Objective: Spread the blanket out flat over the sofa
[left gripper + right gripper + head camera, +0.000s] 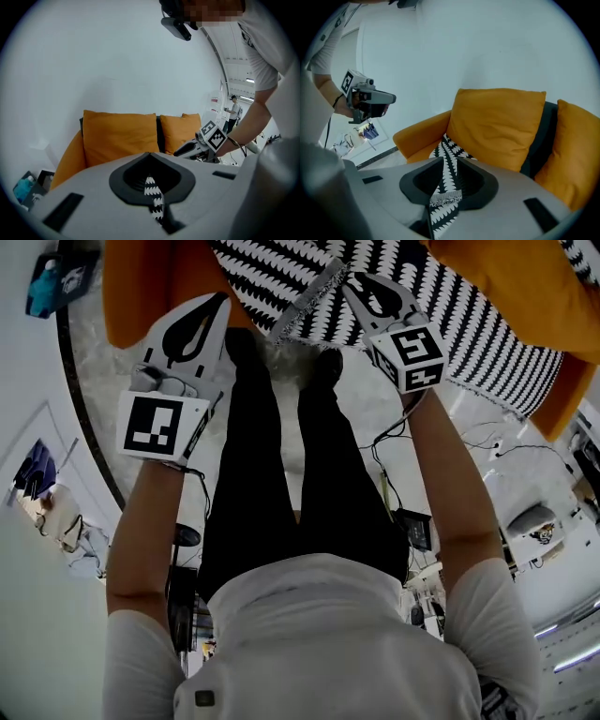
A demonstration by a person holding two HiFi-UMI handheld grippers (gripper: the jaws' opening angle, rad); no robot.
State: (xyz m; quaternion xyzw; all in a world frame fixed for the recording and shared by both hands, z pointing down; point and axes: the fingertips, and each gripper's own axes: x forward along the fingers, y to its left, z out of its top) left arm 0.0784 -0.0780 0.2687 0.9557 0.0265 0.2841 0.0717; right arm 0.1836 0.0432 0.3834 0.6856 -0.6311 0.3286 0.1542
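The black-and-white patterned blanket (450,306) lies across the seat of the orange sofa (141,287). Its fringed corner runs back toward me between the two grippers. My left gripper (223,298) hangs over the sofa's left front and is shut on a narrow strip of the blanket (152,192). My right gripper (352,279) is over the blanket's near edge. Its jaws (450,161) stand slightly apart, open, with the blanket's fringed edge (445,211) lying loose between them. From there the cloth trails down onto the seat in front of the back cushions (497,122).
My legs in black trousers (281,474) stand close against the sofa front. Cables (394,437) and small devices lie on the pale floor to the right. A blue bottle (42,282) sits by the sofa's left arm. A white wall rises behind the orange cushions (119,136).
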